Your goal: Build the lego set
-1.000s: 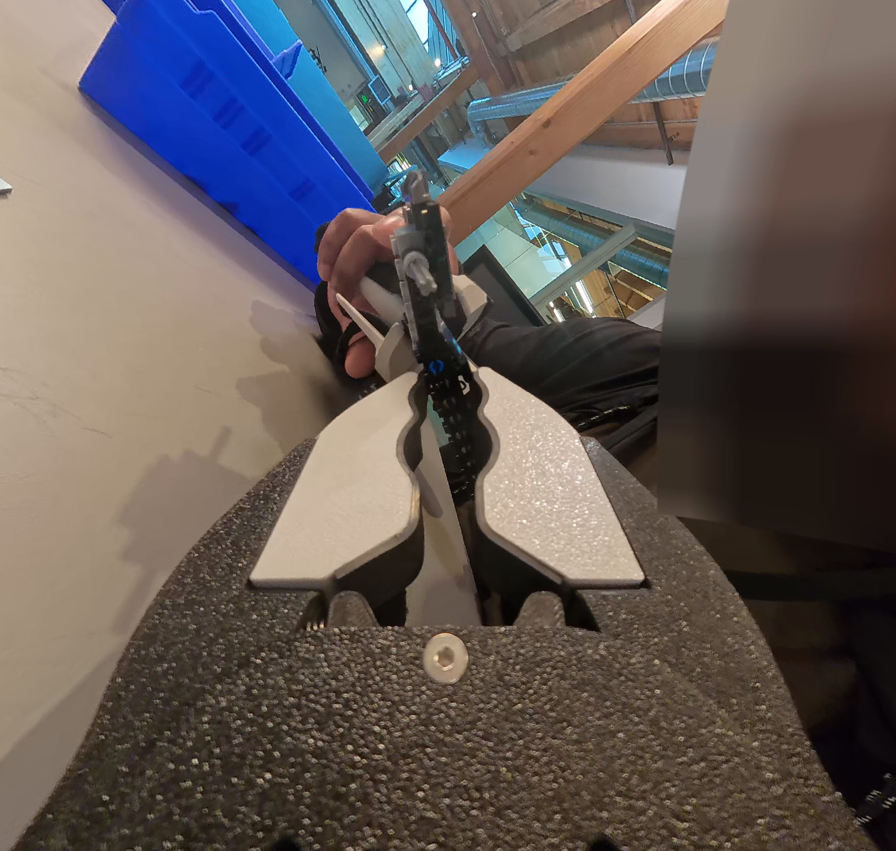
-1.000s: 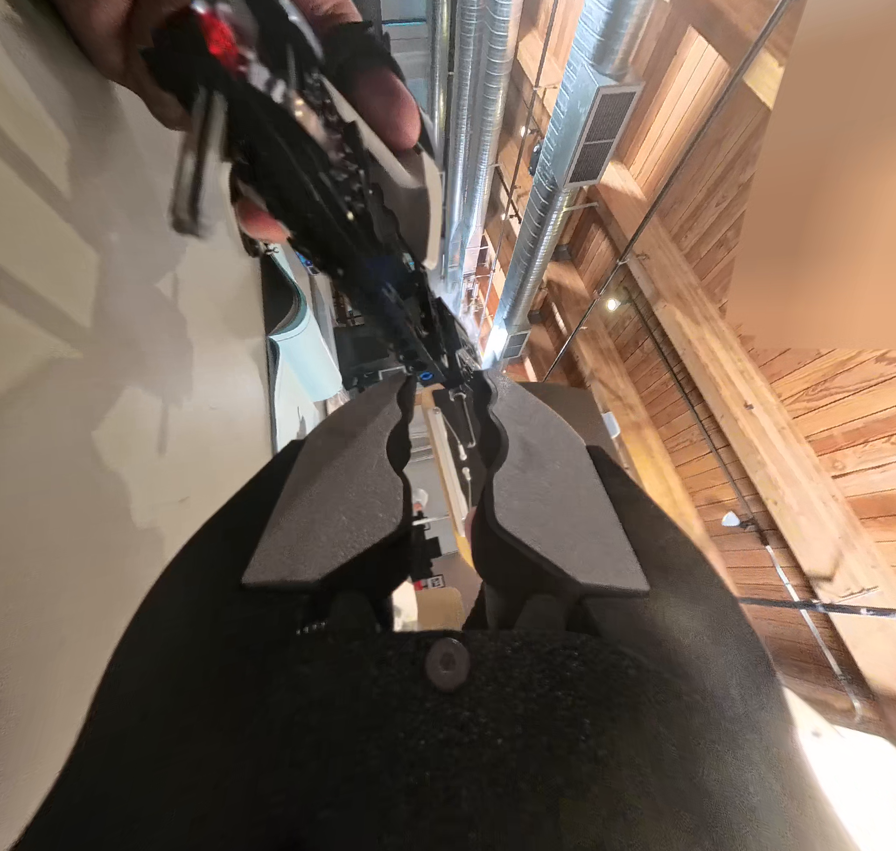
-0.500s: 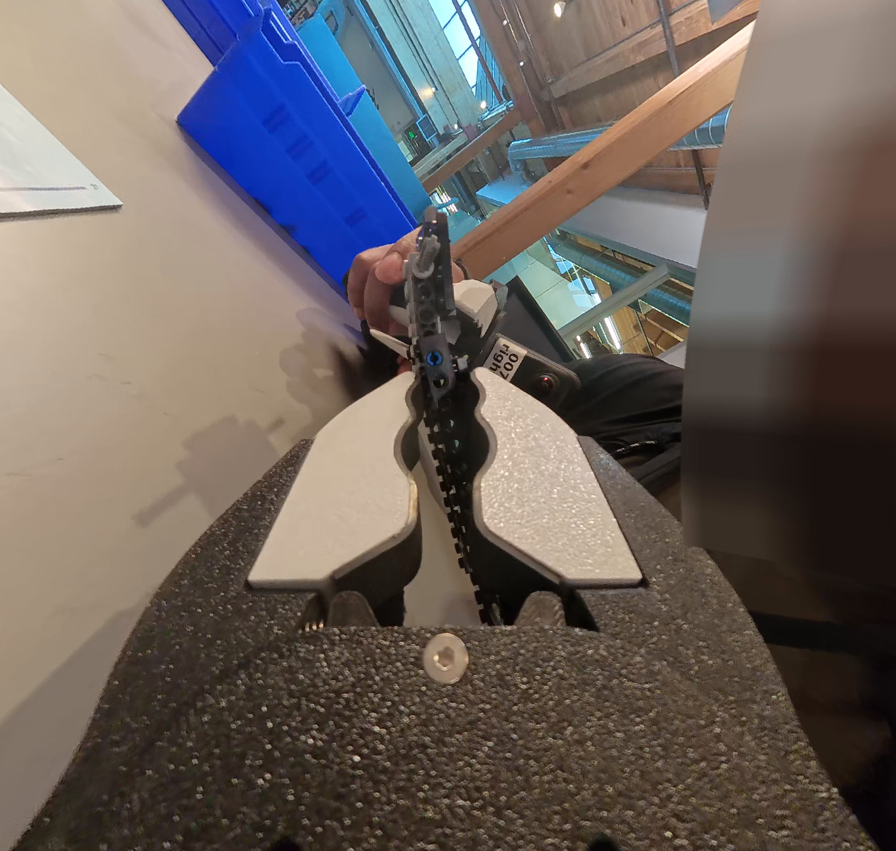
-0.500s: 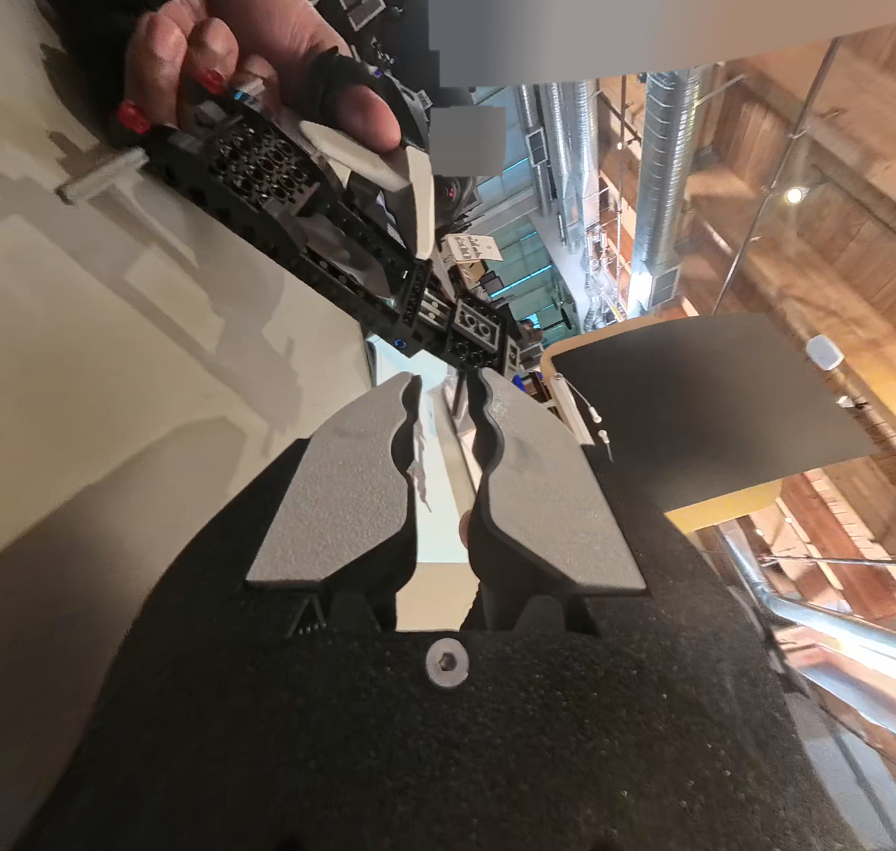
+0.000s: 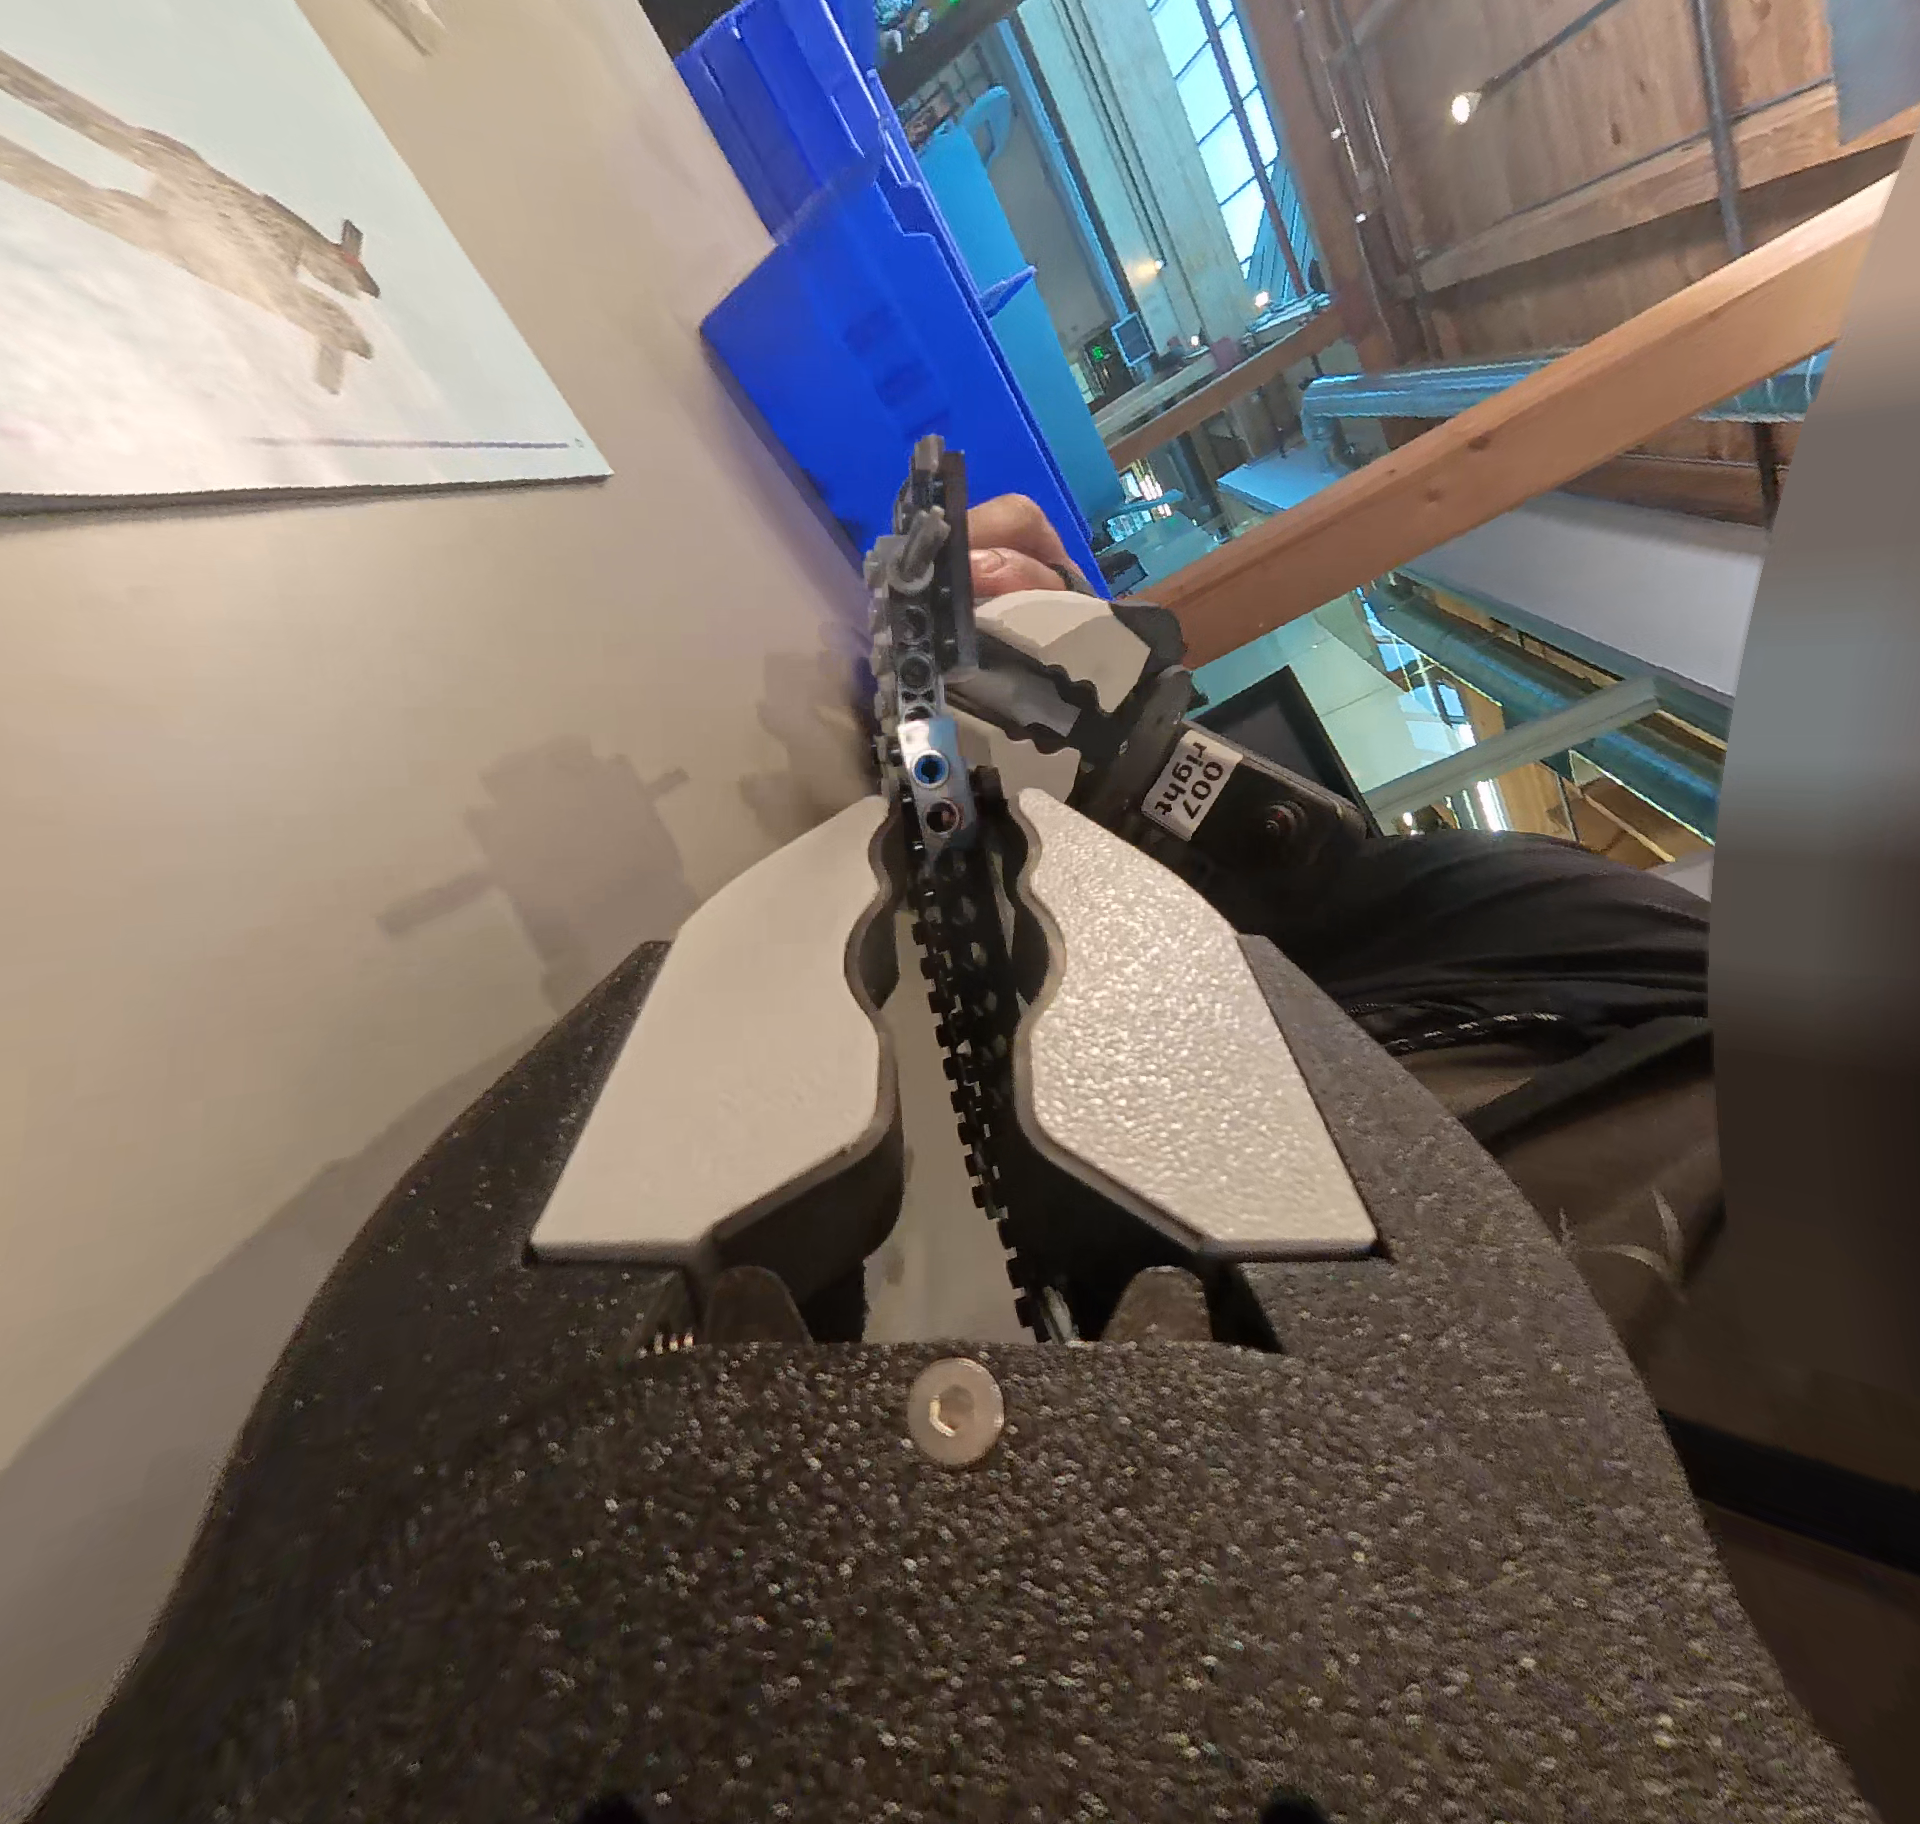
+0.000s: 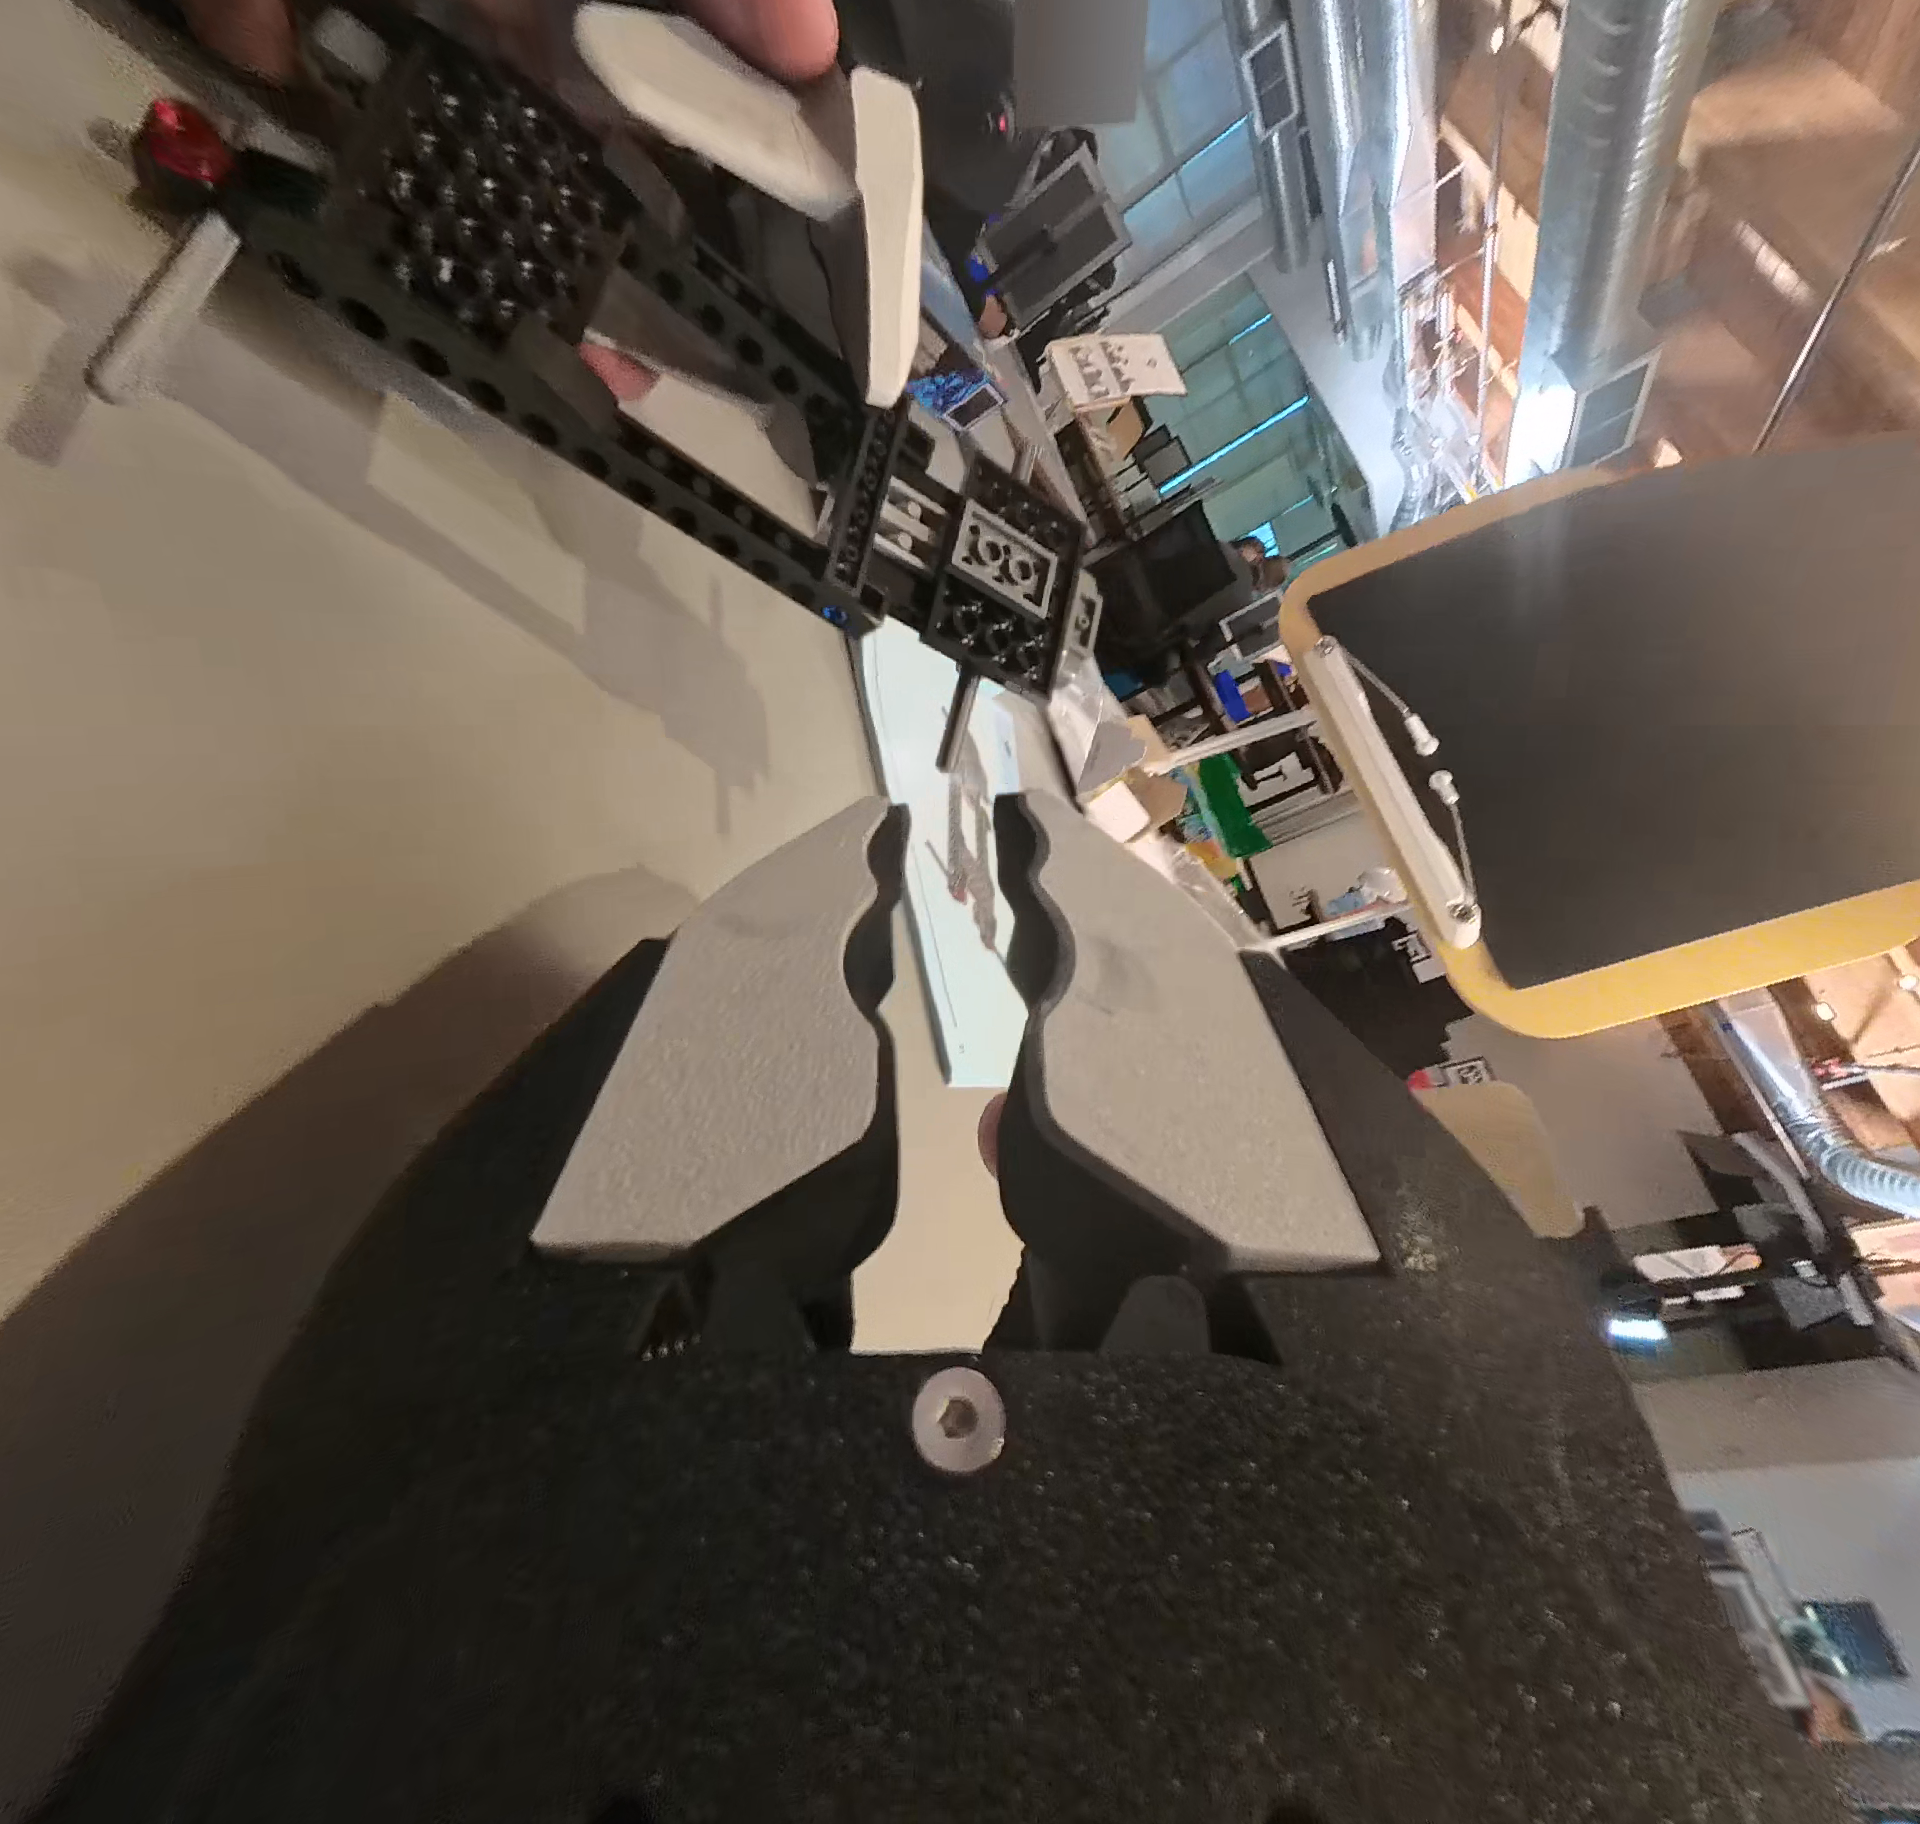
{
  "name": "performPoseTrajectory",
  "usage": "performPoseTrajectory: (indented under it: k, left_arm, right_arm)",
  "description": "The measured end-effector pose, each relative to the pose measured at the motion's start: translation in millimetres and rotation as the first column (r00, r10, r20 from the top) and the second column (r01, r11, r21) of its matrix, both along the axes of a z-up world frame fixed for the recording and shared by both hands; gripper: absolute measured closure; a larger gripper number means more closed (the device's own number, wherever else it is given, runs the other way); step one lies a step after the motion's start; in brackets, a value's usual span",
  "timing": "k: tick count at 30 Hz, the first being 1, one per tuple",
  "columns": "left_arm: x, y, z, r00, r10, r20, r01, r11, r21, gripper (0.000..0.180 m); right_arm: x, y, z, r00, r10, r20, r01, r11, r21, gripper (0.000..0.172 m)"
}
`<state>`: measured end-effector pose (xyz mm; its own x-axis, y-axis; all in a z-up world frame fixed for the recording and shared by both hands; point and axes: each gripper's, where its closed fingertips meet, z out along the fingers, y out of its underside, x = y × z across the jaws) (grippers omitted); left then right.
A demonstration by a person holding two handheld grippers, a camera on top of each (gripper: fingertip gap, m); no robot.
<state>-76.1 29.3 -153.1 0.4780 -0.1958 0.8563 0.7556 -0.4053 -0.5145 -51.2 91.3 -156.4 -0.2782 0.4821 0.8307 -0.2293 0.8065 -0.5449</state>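
Between the left gripper's (image 5: 951,829) fingers, a black toy-brick assembly (image 5: 961,953) sat clamped.
Lower centre of its own view, the right gripper (image 6: 948,818) stood narrowly parted, holding nothing.

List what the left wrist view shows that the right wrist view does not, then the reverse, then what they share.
Left wrist view only: blue bins, a printed sheet on the table, and the left gripper closed on the black brick assembly.

Right wrist view only: red studs at the assembly's far end, a yellow-edged dark panel, metal ducts, and the right gripper holding nothing.

Both: the assembly, the grey table, wooden ceiling.
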Motion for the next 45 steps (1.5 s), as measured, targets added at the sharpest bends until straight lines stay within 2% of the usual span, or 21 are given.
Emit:
performPoseTrajectory:
  k: [6, 13, 26, 35, 41, 45]
  left_arm:
    - [-14.0, 6.3, -1.8, 0.996, 0.095, -0.001, -0.095, 0.995, -0.011, 0.163]
    - [-38.4, 6.5, -5.0, 0.955, 0.291, 0.052, -0.289, 0.957, -0.035, 0.164]
    - [-54.1, 6.0, -20.7, 0.921, 0.355, 0.16, -0.334, 0.932, -0.143, 0.161]
    - [-64.5, 7.5, -28.3, 0.892, 0.451, 0.027, -0.438, 0.877, -0.197, 0.135]
    - [-51.2, 1.2, -29.5, 0.901, 0.427, -0.079, -0.434, 0.875, -0.217, 0.126]
    - [-34.4, -8.6, -28.9, 0.899, 0.377, -0.224, -0.424, 0.877, -0.224, 0.116]
  right_arm:
    - [-8.4, 15.6, -9.8, 0.996, -0.054, 0.069, 0.056, 0.998, -0.035, 0.155]
    - [-14.1, 24.5, -14.3, 0.99, -0.116, 0.08, 0.117, 0.993, -0.01, 0.156]
    - [-19.2, 28.1, -28.6, 0.982, -0.165, 0.093, 0.156, 0.983, 0.099, 0.157]
    - [-17.4, 31.2, -31.6, 0.978, -0.184, 0.101, 0.172, 0.978, 0.118, 0.157]
    - [-16.3, 30.8, -31.9, 0.976, -0.19, 0.104, 0.177, 0.977, 0.119, 0.157]
    - [-13.7, 27.0, -31.7, 0.976, -0.188, 0.109, 0.176, 0.978, 0.114, 0.157]
